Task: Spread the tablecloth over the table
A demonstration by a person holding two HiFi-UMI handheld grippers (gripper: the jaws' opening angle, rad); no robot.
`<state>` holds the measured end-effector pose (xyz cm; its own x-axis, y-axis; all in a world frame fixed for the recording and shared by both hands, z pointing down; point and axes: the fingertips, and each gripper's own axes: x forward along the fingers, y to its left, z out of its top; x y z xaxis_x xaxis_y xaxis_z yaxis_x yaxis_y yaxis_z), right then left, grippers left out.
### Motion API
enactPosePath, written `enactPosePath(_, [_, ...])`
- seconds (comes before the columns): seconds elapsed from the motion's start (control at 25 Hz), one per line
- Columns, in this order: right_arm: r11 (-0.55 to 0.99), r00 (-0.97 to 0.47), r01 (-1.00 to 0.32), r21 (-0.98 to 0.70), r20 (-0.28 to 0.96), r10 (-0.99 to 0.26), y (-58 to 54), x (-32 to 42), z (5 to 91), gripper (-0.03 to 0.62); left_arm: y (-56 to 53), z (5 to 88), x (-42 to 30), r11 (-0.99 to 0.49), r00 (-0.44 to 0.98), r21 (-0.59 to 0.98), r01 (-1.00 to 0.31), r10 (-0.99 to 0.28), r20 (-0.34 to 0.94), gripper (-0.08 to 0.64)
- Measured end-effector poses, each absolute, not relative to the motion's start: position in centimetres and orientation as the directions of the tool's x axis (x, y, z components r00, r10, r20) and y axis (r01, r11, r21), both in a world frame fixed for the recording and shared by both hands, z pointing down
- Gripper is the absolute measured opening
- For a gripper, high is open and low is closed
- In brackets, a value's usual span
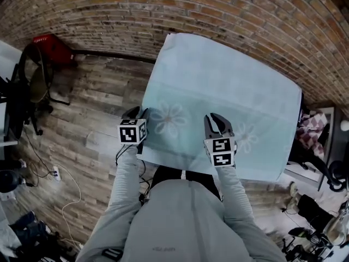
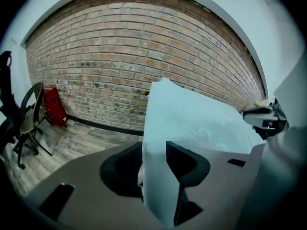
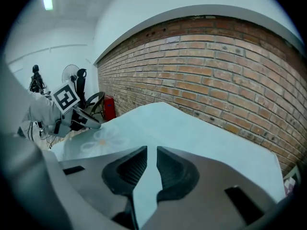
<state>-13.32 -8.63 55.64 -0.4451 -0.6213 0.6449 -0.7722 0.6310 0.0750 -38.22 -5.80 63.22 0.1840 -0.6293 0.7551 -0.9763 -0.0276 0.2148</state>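
Nearest, the left gripper (image 1: 137, 113) holds its jaws apart around the near-left corner of the pale flowered tablecloth (image 1: 218, 81), the right gripper (image 1: 216, 119) clamps its near edge, and the cloth lies spread over the surface toward the brick wall (image 1: 163, 10).

No legible words or numbers (just square markers on left cube (image 1: 132, 131) and right cube (image 1: 220, 152))

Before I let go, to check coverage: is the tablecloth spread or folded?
Spread: the tablecloth lies flat as one open sheet, both flower prints showing.
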Motion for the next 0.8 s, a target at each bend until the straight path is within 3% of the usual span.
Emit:
enactPosePath(0.12, [0.604,-0.419,-0.793,0.073,0.654,-0.630,-8.4,-12.7,56.1,0.067,-6.8,63.7,-37.8,-0.050,0.266,0.298,-0.953,-0.606,0.750,0.148])
enactPosePath(0.32, [0.586,-0.397,-0.807,0.075,0.665,-0.632,-8.2,-12.5,56.8,0.064,-7.1,63.3,-38.1,-0.055,0.273,0.308,-0.950,-0.623,0.733,0.027])
enactPosePath(0.56, [0.591,-0.400,-0.804,0.069,0.672,-0.623,-8.3,-13.5,57.2,0.061,-8.7,62.7,-39.5,-0.001,0.202,0.269,-0.963,-0.662,0.722,0.025])
enactPosePath(0.8, [0.589,-0.400,-0.806,0.056,0.682,-0.612,-9.3,-14.2,57.9,0.060,-10.5,61.2,-46.0,0.101,0.080,0.210,-0.972,-0.701,0.709,0.025])
